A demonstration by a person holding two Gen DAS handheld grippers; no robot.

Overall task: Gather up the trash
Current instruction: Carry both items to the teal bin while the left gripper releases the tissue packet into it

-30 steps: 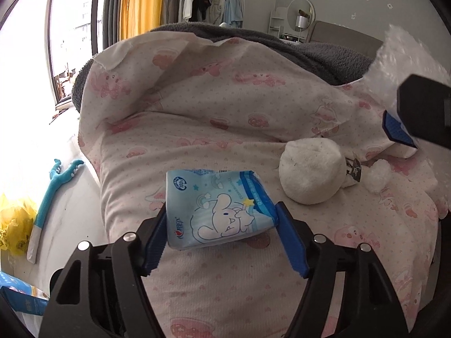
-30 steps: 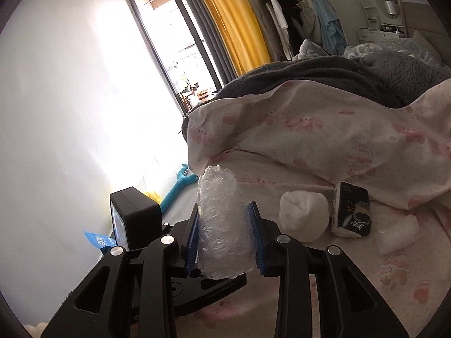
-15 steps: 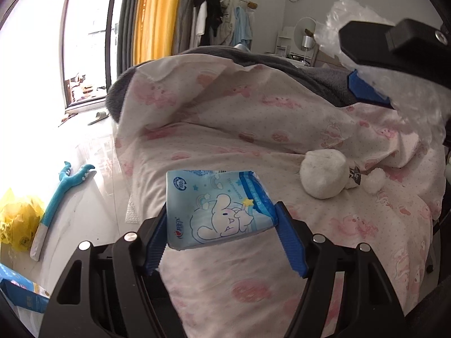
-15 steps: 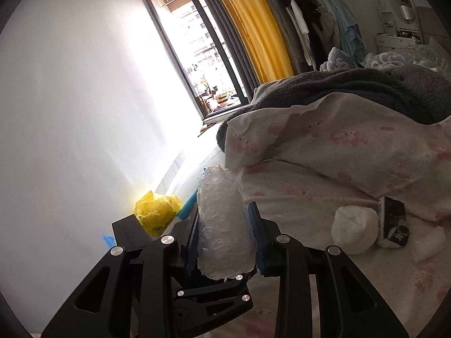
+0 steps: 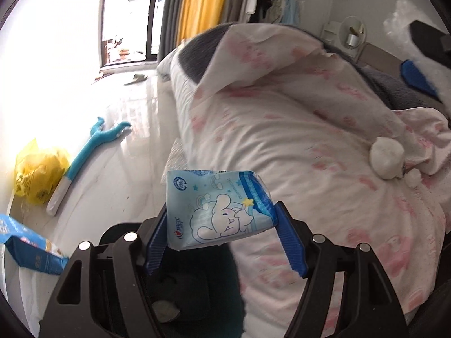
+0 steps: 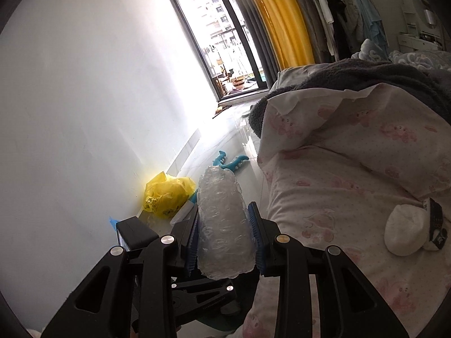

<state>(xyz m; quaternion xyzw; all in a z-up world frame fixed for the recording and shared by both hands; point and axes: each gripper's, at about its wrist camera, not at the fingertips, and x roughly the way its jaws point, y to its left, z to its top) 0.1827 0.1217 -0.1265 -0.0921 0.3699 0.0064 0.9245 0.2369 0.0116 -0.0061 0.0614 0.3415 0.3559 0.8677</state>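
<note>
The left gripper (image 5: 220,226) is clenched on a blue packet (image 5: 217,211) at lower centre of its view, the pads pressing the packet's two short ends so that the printed face lies flat toward the camera. The right gripper (image 6: 224,233) is clenched on a roll of bubble wrap (image 6: 221,225) at lower centre of its view, held upright and squeezed across its width, which keeps the soft roll from unfurling.

Both loads hang clear of the bed (image 5: 296,140), over its edge and the floor (image 5: 112,155). Judgement: this is a carry step, with both pieces of trash lifted and awaiting disposal.

Farther out, a yellow bag (image 6: 166,194) sits on the floor against the wall, left of centre in the right view. It is the likely drop point.

On the bed, at right, a white wad (image 6: 403,231) lies touching a dark wrapper (image 6: 437,225). These appear uncollected.
</note>
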